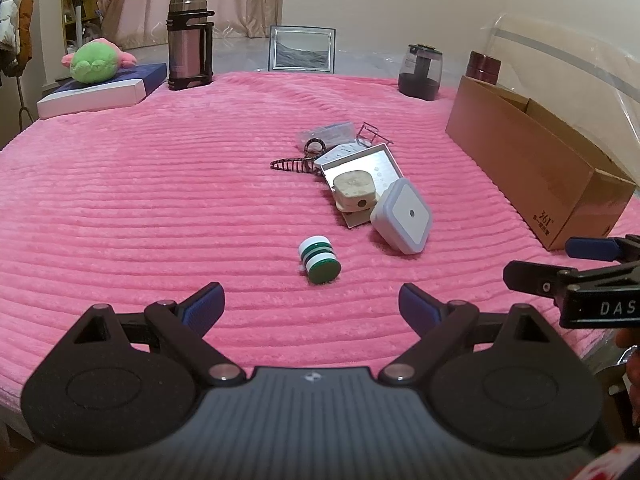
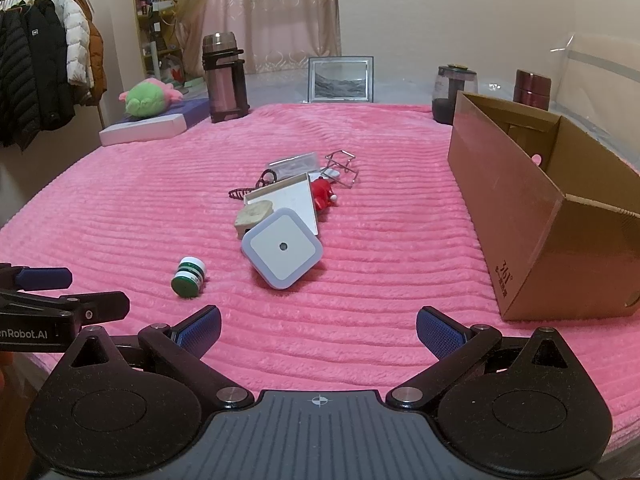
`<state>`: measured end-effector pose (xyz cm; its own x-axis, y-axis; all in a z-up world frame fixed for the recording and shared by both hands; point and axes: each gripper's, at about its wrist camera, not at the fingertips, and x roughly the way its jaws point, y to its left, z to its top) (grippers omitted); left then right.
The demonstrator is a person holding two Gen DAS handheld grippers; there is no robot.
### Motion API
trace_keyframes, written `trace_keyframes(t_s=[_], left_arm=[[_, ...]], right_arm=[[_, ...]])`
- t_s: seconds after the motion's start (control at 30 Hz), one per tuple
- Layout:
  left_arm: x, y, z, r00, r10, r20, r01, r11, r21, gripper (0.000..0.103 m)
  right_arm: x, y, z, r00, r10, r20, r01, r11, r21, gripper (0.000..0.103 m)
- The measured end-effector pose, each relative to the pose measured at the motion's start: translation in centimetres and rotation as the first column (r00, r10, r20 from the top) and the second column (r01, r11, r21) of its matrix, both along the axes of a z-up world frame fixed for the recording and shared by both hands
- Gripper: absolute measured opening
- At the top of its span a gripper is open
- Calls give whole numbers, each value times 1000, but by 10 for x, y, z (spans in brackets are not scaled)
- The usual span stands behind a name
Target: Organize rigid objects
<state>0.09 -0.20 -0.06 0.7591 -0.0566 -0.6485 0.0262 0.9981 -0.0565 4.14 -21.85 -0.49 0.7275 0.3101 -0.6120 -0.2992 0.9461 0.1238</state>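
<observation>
A small pile of rigid objects lies mid-blanket: a green-and-white jar (image 1: 319,259) on its side, a square white night light (image 1: 402,216), a beige plug (image 1: 354,192) on a white tray (image 1: 372,162), a dark hair claw (image 1: 290,165) and a wire frame (image 1: 370,135). The right wrist view shows the jar (image 2: 189,277), night light (image 2: 282,247) and a red figure (image 2: 322,195). An open cardboard box (image 2: 536,216) stands at the right. My left gripper (image 1: 312,312) is open just short of the jar. My right gripper (image 2: 318,330) is open and empty, short of the night light.
At the blanket's far edge stand a steel thermos (image 2: 224,78), a picture frame (image 2: 340,80), a dark glass jar (image 2: 454,94) and a maroon tin (image 2: 532,88). A green plush (image 2: 146,98) lies on a flat box at the far left. Coats hang at the left.
</observation>
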Motion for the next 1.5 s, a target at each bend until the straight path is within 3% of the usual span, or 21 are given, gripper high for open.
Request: trace_keyframes(t_s=[0.77, 1.13, 1.33, 1.5], left_arm=[[0, 2, -5, 1000, -10, -12, 10, 1000, -7, 92], [10, 1, -10, 995, -99, -31, 100, 993, 57, 91], [21, 4, -12, 974, -223, -39, 226, 968, 110, 91], [32, 8, -17, 932, -358, -55, 362, 918, 162, 91]], right_arm=[[-1, 0, -4, 1000, -1, -8, 1, 1000, -1, 101], [9, -3, -11, 999, 43, -2, -43, 999, -25, 101], [21, -6, -11, 991, 130, 31, -128, 990, -59, 101], [36, -4, -14, 973, 225, 43, -219, 968, -121, 101]])
